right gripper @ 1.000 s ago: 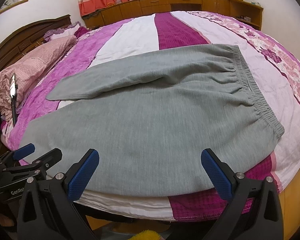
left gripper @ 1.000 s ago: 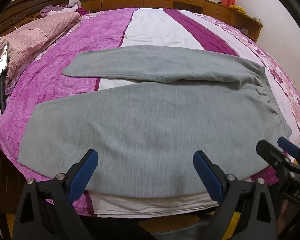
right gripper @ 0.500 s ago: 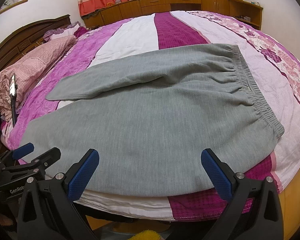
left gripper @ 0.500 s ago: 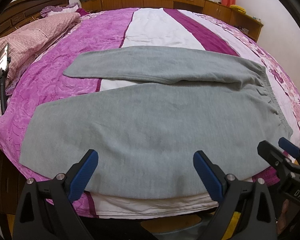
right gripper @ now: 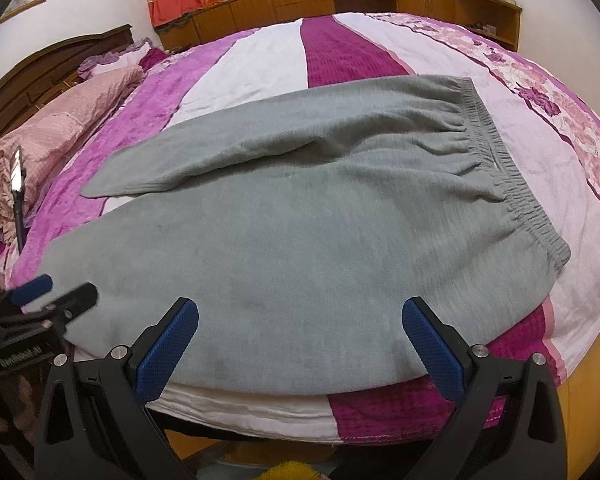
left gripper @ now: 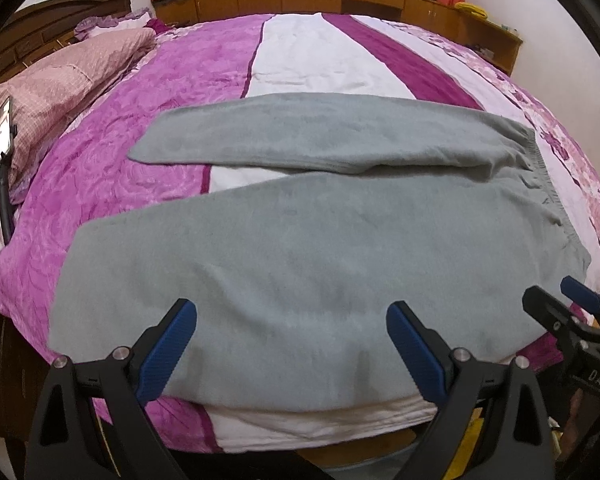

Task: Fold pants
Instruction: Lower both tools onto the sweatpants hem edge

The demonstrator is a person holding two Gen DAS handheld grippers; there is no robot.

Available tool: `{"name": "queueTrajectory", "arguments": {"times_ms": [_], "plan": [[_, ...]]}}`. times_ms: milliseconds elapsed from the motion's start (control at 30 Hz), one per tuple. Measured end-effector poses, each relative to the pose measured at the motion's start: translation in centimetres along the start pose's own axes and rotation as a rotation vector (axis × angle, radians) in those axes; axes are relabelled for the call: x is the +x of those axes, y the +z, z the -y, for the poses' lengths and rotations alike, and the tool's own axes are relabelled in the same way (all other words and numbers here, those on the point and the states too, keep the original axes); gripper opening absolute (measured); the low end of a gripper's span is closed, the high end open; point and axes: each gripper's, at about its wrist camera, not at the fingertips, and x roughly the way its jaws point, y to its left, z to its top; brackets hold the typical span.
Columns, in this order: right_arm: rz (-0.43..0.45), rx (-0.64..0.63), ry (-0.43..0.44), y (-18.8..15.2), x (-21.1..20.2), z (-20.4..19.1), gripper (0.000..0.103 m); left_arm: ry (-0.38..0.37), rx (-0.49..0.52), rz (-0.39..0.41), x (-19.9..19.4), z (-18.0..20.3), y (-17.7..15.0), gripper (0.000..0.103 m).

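one pair of grey pants (left gripper: 300, 248), two legs spread, on one bed (left gripper: 300, 52); two hand-held grippers: left hand-held gripper (left gripper: 292, 344) and right hand-held gripper (right gripper: 300, 344), both released, empty.

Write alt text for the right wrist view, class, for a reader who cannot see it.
Grey pants lie spread flat on a bed with a purple and white striped cover, waistband to the right, legs to the left. The open right gripper hovers at the near edge, holding nothing; the left gripper shows at far left.
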Motion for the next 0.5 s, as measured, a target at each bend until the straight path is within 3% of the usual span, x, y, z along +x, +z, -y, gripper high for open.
{"name": "queueTrajectory", "arguments": {"times_ms": [267, 500], "plan": [[0.003, -0.057, -0.013, 2.7, 1.2, 1.2, 0.099, 0.026, 0.014, -0.009, 1.6, -2.9, 3.7, 0.098], [-0.042, -0.078, 0.075, 7.9, 2.8, 3.1, 0.098, 0.064, 0.004, -0.012, 4.1, -6.3, 9.1, 0.098]]}}
